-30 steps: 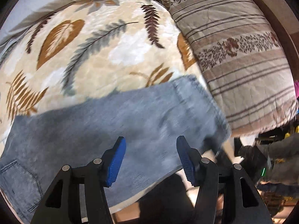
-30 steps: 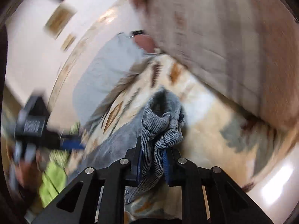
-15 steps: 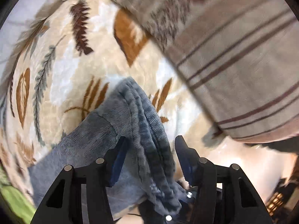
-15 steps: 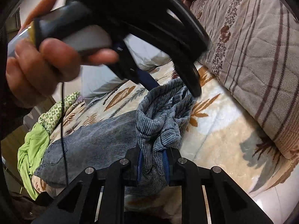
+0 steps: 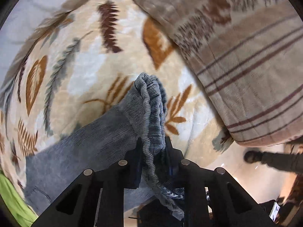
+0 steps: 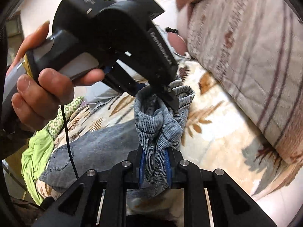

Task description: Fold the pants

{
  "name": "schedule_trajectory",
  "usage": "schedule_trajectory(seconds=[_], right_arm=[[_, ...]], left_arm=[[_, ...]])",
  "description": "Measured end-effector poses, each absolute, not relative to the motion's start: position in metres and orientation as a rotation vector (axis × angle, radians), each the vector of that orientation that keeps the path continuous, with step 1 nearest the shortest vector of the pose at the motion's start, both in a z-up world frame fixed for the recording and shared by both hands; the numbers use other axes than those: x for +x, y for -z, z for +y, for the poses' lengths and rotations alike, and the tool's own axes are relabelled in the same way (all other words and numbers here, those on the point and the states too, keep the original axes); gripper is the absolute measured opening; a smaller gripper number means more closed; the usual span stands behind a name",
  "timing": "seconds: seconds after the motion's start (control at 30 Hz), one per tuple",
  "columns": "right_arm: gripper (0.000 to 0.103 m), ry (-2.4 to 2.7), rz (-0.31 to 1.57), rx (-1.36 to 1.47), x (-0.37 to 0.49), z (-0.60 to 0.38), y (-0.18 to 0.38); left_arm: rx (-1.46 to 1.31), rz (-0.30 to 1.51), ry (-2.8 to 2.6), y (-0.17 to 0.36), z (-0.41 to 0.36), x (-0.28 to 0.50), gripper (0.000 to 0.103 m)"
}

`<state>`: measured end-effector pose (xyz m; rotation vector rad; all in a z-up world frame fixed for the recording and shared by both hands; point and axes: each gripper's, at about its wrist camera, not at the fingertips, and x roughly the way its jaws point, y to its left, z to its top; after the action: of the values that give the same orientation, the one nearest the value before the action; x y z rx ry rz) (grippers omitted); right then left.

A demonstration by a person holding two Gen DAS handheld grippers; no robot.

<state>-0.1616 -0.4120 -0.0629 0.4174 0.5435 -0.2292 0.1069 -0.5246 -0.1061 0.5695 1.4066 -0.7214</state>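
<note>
Grey-blue denim pants [image 5: 90, 145] lie on a leaf-patterned blanket [image 5: 79, 64], one ribbed leg cuff [image 5: 153, 102] lifted off it. My left gripper [image 5: 152, 151] is shut on the bunched cuff. In the right wrist view my right gripper [image 6: 155, 160] is shut on the same cuff [image 6: 161, 124] lower down, blue pads pressed on the cloth. The hand-held left gripper [image 6: 166, 92] pinches the cuff's top just above it. The pants' waist and pocket [image 6: 62, 158] lie at the left.
A striped beige quilt [image 5: 246, 60] is piled at the right. A green cloth [image 6: 36, 155] lies at the bed's left end. A grey pillow [image 5: 37, 9] lies at the back. Pale floor [image 5: 236, 168] shows beyond the bed's edge, with a person's shoe [image 5: 251, 156].
My left gripper swung over to the raised cuff and closed on it. My right gripper has kept its hold on the cuff throughout.
</note>
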Motion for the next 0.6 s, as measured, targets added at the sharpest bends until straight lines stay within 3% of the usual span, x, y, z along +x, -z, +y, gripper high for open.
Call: schedule_trajectory(seconds=[0.27, 0.6], right_arm=[[0.017, 0.160, 0.593, 0.285, -0.126, -0.367, 0.051], [0.017, 0.064, 0.723, 0.152, -0.093, -0.307, 0.064]], left_arm=[[0.353, 1.409, 0.723, 0.080, -0.429, 0.136, 0.020], [0.101, 1.463, 0.680, 0.090, -0.307, 0.160, 0.020]])
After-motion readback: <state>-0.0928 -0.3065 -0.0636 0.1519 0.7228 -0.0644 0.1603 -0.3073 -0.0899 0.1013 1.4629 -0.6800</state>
